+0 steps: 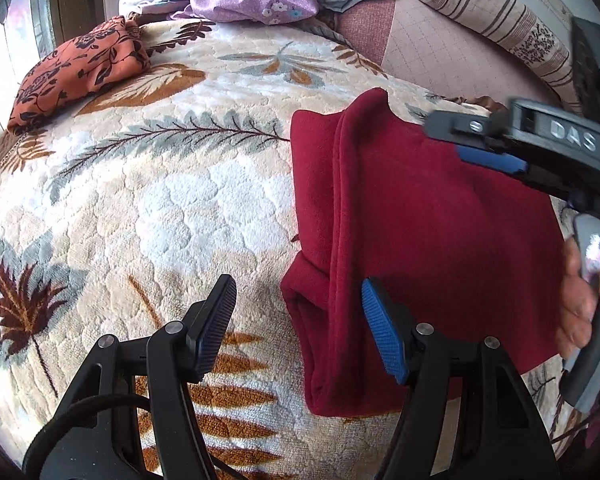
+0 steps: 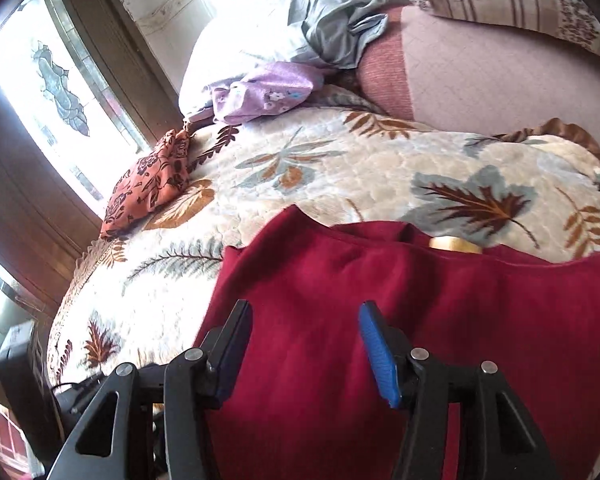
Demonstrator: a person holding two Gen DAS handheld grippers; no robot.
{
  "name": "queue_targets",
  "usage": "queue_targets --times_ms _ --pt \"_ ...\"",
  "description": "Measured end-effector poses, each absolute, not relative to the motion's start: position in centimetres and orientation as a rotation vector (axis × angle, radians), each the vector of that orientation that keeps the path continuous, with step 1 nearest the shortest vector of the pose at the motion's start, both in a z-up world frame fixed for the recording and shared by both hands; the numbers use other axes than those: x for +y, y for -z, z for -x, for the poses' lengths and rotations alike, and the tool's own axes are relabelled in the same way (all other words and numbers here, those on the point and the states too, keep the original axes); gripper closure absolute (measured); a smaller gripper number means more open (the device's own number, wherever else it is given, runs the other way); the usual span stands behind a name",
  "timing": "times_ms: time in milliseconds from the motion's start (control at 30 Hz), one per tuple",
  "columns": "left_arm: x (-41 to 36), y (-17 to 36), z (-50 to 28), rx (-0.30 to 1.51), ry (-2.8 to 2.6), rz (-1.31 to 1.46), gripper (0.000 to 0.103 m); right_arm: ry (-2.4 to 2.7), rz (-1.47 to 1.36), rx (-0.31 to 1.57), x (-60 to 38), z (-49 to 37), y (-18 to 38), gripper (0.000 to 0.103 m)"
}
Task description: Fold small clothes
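left tool (image 1: 296, 328) spread beside the red garment (image 1: 420, 240); right tool (image 2: 304, 352) spread above it; pinch the folded edge squarely.

One red garment (image 1: 428, 248), one orange floral cloth (image 1: 76, 68) at 10 o'clock, one purple floral cloth (image 1: 256, 0) at 12 o'clock (both apart from it), two grippers.

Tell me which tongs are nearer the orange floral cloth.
Left. The left tongs straddle the red garment's folded left edge, on the side facing the orange floral cloth. The right tongs hover over the garment's middle, farther away.
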State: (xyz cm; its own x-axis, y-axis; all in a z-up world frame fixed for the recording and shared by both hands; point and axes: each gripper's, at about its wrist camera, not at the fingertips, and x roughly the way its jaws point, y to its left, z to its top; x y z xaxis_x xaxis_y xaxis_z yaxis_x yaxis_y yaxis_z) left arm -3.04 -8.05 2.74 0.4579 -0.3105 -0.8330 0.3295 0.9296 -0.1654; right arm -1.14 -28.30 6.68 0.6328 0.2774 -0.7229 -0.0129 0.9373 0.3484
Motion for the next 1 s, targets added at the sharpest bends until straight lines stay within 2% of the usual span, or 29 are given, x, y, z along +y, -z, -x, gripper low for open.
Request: queue_targets --times_ms 133,300,333,400,433,633,733,900,1000 --pt "-8.0 -2.6 3.0 1.021 0.409 -0.022 0.037 -0.219 -0.362 0.916 -25.4 -3.2 -5.5 0.048" --pt "-7.8 -2.6 2.9 1.022 0.419 -0.014 0.037 -0.234 -0.218 0.995 -21.2 -6.4 -3.4 0.051" --pt "-7.7 -2.6 2.9 1.024 0.421 -0.007 0.037 -0.209 -0.174 1.010 -20.7 -6.7 -2.9 0.065" --pt "-7.4 -2.7 2.8 1.029 0.425 0.002 0.037 -0.190 -0.138 1.002 -20.4 -6.9 -2.7 0.076" --pt "-7.3 -2.8 2.7 1.028 0.425 0.004 0.037 -0.203 -0.149 0.986 -20.6 -6.8 -3.0 0.086" --pt "-7.4 -3.0 2.7 1.021 0.412 0.006 0.037 -0.213 -0.220 0.961 -21.3 -7.7 -3.3 0.098" --pt "-7.5 -2.9 2.7 1.022 0.411 0.000 0.037 -0.210 -0.247 0.976 -21.1 -8.1 -1.9 0.098" --pt "-7.7 -2.7 2.4 1.021 0.408 -0.003 0.037 -0.231 -0.317 0.959 -22.6 -6.6 -3.7 0.097" --pt "-7.7 -2.7 2.4 1.019 0.406 -0.003 0.037 -0.220 -0.321 0.979 -23.3 -5.9 -4.5 0.086"
